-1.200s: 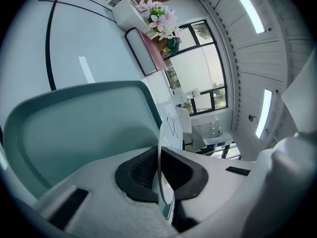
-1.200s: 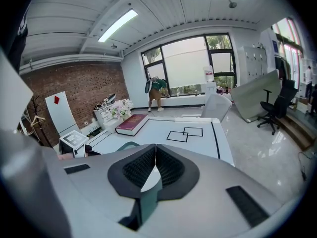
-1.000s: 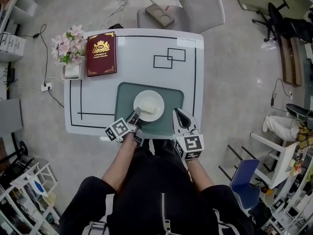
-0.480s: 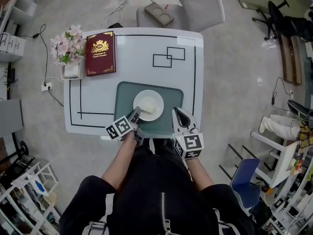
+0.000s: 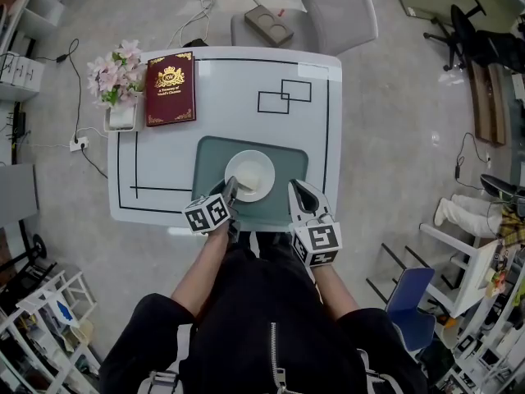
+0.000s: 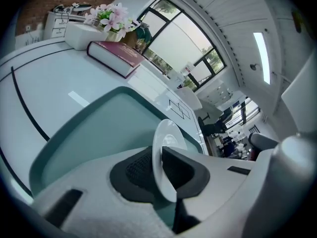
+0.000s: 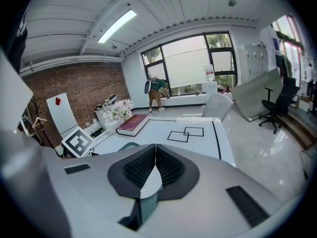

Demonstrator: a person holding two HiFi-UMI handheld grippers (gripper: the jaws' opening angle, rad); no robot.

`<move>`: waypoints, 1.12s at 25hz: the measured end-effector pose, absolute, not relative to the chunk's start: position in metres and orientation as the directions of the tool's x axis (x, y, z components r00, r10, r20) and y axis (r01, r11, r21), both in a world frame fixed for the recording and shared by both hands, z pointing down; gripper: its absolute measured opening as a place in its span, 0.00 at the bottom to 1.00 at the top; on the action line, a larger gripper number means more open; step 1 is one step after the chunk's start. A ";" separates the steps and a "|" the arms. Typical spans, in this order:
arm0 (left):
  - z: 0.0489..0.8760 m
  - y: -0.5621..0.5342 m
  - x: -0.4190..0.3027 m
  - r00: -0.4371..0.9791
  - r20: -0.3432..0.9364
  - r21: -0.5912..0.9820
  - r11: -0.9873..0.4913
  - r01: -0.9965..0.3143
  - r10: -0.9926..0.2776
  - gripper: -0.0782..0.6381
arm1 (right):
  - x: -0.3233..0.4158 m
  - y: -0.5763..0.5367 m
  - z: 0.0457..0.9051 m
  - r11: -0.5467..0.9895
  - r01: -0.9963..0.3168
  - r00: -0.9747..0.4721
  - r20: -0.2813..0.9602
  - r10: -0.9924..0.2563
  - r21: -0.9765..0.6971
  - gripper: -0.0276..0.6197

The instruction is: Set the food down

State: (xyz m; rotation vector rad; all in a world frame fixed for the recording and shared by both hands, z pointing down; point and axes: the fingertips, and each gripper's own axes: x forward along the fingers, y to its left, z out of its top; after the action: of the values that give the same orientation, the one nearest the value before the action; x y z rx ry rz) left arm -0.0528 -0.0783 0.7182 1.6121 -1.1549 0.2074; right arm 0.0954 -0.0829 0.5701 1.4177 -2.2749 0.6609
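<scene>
Seen from above, a person stands at the near edge of a white tabletop with a gripper in each hand. A round white plate sits over the middle of a teal placemat; whether it touches the mat cannot be told. A pale piece of food lies on the plate's near side. The left gripper is clamped on the plate's near rim, which runs thin and upright between its dark pads. The right gripper is just beside the placemat's near right corner, its jaws pressed together on nothing. At the far left corner lie a dark red book and pink flowers.
</scene>
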 end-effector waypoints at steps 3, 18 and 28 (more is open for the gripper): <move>0.721 -0.077 -0.053 0.487 0.678 0.589 0.011 -0.808 -0.550 0.19 | 0.094 -0.083 0.571 0.384 -0.903 -0.423 0.544 -0.725 -0.190 0.06; 0.730 -0.077 -0.054 0.327 0.779 0.207 -0.272 -0.940 -0.535 0.26 | 0.092 -0.087 0.570 0.394 -0.898 -0.433 0.540 -0.722 -0.193 0.06; 0.712 -0.083 -0.071 0.287 0.747 0.163 -0.254 -0.953 -0.600 0.26 | 0.085 -0.085 0.565 0.413 -0.891 -0.446 0.533 -0.719 -0.188 0.06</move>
State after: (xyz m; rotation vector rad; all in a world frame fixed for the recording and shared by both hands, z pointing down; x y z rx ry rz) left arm -0.0715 -0.0834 0.7122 1.9508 -1.3866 0.7481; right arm 0.0851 -0.0855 0.5649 1.3823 -2.3043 0.6413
